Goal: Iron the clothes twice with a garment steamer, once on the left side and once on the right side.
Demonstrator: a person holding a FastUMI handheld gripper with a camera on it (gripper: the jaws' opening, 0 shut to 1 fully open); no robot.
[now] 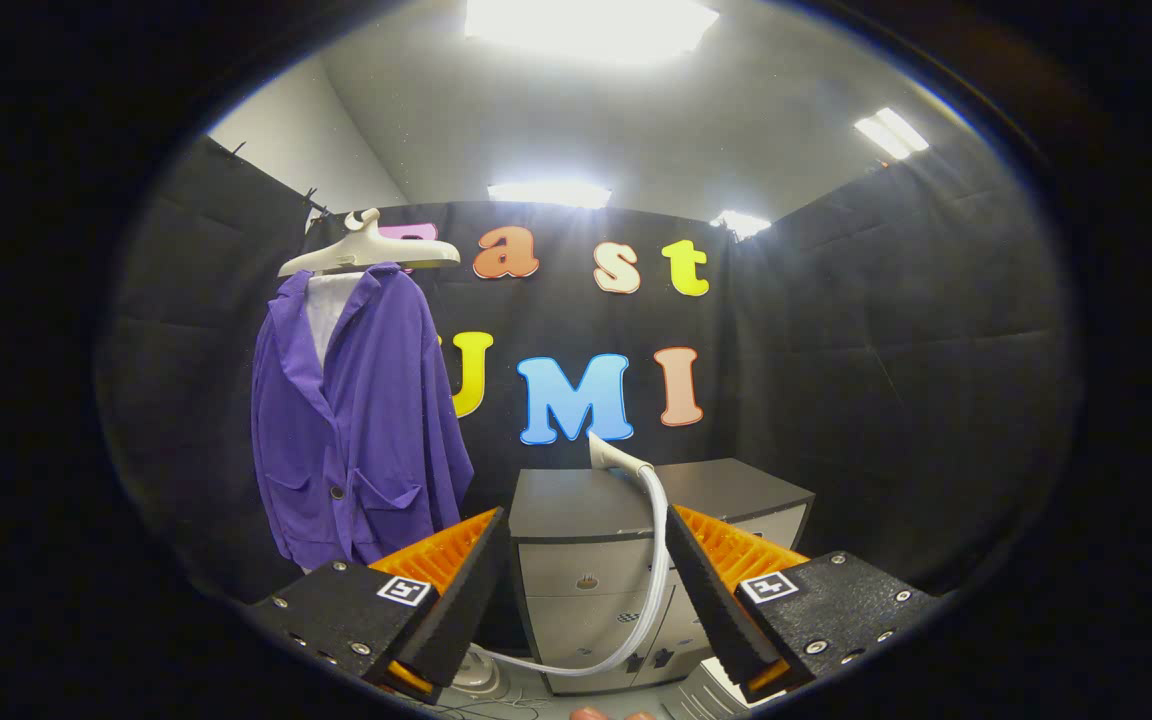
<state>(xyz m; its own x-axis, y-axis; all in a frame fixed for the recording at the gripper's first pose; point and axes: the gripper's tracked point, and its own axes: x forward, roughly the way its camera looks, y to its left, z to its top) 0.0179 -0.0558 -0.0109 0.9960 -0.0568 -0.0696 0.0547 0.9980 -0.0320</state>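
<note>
Gripper (586,560) sits at the bottom middle of the frame with its fingers spread wide apart, nothing held between them. Through the gap you can see a grey cabinet (576,580) with a dark top, standing against the back wall. The steamer head (614,457) rests on top of that cabinet, roughly center frame, tilted with its nozzle pointing up and left. Its white hose (651,570) drops from the head down the cabinet front, just beside the right finger, then curves left along the floor to the steamer base (476,672), low behind the left finger and mostly hidden. Left of center, a purple jacket (361,420) hangs on a pale hanger (368,252), front facing us, well apart from the steamer head. Couple of fingertips (591,714) peek in at the very bottom edge.
</note>
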